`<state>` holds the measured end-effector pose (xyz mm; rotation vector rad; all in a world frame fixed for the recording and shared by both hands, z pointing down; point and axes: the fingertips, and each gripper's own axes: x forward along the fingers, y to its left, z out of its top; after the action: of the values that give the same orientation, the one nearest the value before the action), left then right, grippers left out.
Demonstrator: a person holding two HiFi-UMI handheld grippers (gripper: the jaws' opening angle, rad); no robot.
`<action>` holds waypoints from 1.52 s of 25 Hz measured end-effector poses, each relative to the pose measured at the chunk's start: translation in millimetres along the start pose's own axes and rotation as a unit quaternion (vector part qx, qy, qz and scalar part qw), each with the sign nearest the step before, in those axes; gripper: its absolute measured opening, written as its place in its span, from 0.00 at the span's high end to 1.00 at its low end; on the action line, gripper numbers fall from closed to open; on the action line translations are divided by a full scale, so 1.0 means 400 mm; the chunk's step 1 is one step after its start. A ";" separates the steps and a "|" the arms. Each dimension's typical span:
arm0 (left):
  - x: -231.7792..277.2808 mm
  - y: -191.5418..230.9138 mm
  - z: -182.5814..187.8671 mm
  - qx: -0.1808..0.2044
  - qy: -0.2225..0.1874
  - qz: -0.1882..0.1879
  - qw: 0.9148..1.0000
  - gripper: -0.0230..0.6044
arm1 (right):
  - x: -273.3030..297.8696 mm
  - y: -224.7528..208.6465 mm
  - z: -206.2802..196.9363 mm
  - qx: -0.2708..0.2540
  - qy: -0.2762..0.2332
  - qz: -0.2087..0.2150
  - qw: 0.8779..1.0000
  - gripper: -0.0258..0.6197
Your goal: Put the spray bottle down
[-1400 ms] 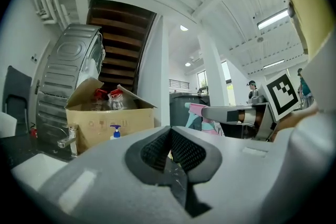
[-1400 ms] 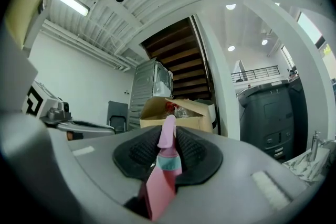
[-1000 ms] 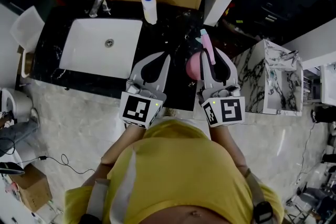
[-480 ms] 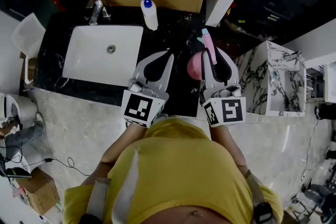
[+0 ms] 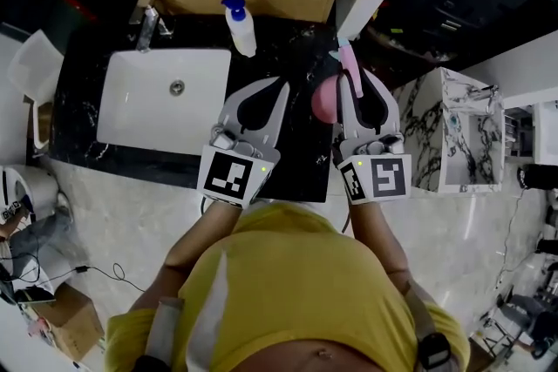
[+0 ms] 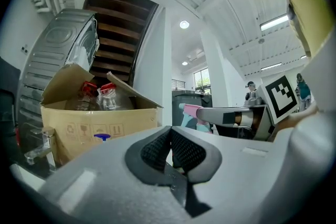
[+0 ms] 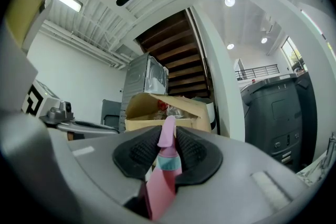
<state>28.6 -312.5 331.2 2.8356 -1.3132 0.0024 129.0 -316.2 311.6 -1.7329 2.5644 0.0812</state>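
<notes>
Right gripper [image 7: 167,139] has its pads clamped on the neck of the pink plastic spray bottle [image 7: 160,191], nozzle poking past the tips. The bottle's round body sits over the black marble countertop [image 5: 292,144], right of the white basin [image 5: 139,100]. Left gripper [image 6: 169,139] is pinched closed, empty.
</notes>
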 end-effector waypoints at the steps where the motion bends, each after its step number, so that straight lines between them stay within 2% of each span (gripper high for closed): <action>1: 0.007 0.005 -0.003 0.000 0.000 -0.001 1.000 0.96 | 0.012 -0.004 -0.004 -0.001 0.001 -0.001 1.000 0.83; 12: 0.087 0.062 -0.050 -0.003 0.009 -0.002 1.000 0.96 | 0.138 -0.030 -0.055 -0.011 0.000 0.011 1.000 0.83; 24: 0.146 0.110 -0.115 -0.010 0.036 0.000 0.999 0.96 | 0.261 -0.028 -0.141 -0.023 -0.005 0.041 0.999 0.83; 38: 0.201 0.149 -0.194 -0.022 0.061 0.007 0.998 0.96 | 0.342 -0.067 -0.244 -0.015 0.001 0.044 0.999 0.83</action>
<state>35.6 -411.1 410.1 2.7410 -1.2926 0.1422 102.1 -459.6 399.5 -1.6290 2.6534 0.1222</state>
